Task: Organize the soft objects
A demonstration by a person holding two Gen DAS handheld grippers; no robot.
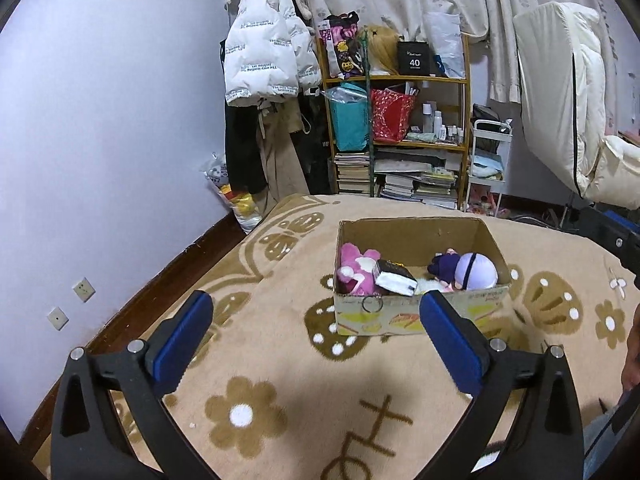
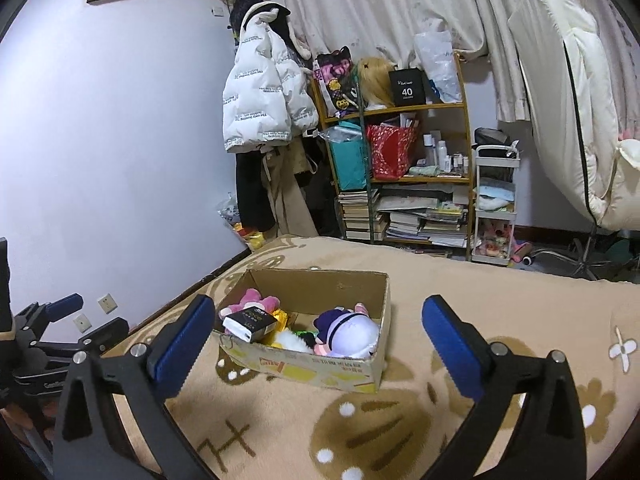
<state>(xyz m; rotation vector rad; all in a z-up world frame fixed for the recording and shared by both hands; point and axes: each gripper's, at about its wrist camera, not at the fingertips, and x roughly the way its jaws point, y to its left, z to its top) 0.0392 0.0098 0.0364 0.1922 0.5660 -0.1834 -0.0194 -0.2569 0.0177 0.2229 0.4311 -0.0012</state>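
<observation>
Plush toys, a pink one and a purple-haired doll, lie inside the open brown cardboard box on the beige flower-patterned blanket. Left gripper and right gripper both hover spread wide and empty, near the box.

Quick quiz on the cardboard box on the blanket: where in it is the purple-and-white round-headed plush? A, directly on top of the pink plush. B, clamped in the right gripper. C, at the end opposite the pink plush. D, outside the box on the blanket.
C: the purple-and-white plush lies inside the cardboard box at the far end from the pink plush, with both grippers open and empty.
</observation>
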